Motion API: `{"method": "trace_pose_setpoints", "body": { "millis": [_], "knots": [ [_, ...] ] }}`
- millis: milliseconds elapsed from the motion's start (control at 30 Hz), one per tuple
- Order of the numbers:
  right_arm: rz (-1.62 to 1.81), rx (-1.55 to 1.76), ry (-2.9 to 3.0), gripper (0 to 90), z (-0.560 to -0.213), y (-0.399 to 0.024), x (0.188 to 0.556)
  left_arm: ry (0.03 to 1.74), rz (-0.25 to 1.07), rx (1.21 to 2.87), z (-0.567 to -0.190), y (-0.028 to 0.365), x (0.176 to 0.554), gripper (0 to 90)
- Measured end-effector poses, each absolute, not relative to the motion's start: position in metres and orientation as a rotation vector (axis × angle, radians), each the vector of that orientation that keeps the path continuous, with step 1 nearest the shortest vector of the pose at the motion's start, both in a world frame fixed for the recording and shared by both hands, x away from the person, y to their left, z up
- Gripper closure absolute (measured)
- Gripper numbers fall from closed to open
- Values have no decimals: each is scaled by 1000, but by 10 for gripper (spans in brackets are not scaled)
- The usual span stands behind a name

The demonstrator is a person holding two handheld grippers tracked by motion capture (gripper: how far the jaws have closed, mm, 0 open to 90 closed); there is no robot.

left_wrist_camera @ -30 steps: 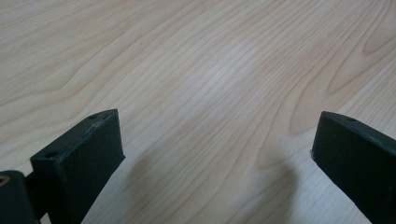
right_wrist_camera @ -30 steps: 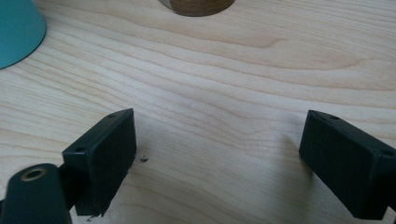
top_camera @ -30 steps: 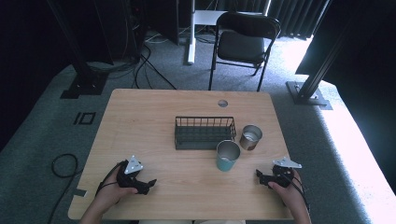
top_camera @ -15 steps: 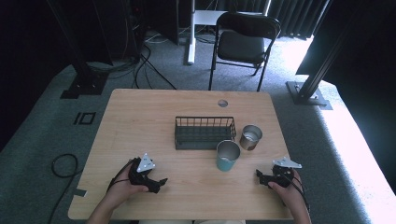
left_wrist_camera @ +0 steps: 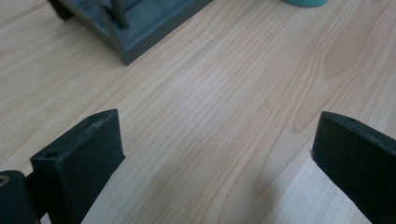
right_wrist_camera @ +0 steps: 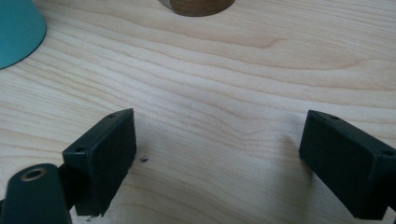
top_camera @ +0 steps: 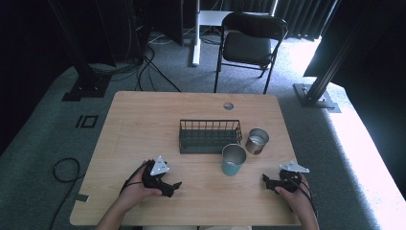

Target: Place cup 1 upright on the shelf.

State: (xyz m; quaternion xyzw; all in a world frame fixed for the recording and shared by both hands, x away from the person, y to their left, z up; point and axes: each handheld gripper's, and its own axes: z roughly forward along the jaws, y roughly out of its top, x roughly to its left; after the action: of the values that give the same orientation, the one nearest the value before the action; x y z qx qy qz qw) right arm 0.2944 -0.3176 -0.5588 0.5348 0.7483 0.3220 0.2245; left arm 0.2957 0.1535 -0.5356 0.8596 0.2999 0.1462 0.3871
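Observation:
A dark wire basket (top_camera: 209, 135) stands at the middle of the wooden table (top_camera: 143, 120). In front of it to the right is a teal cup (top_camera: 233, 160), and a brown metal-lined cup (top_camera: 257, 140) stands beside the basket's right end. My left gripper (top_camera: 173, 188) rests low over the near left of the table, open, pointing right toward the teal cup. My right gripper (top_camera: 266, 182) lies at the near right, open, pointing left. In the left gripper view the open left gripper (left_wrist_camera: 215, 154) has bare wood between its jaws. The right gripper (right_wrist_camera: 224, 158) likewise holds nothing.
The basket's corner (left_wrist_camera: 135, 23) and the teal cup's base (left_wrist_camera: 306, 2) lie ahead in the left gripper view. The teal cup (right_wrist_camera: 16, 32) and brown cup (right_wrist_camera: 198, 5) sit ahead of the right gripper. A cable hole (top_camera: 228, 106) marks the far edge. A folding chair (top_camera: 251, 45) stands beyond.
My left gripper has slid right toward the table's middle and turned a little. The right gripper and the cups have stayed put.

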Motion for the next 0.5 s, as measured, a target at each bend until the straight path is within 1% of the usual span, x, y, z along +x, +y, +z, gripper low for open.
{"method": "trace_pose_setpoints", "body": {
  "millis": [500],
  "knots": [
    [890,1476,2064,106,-559,-318,294,670,358,2174,-523,125,302,26]
  ]
}}
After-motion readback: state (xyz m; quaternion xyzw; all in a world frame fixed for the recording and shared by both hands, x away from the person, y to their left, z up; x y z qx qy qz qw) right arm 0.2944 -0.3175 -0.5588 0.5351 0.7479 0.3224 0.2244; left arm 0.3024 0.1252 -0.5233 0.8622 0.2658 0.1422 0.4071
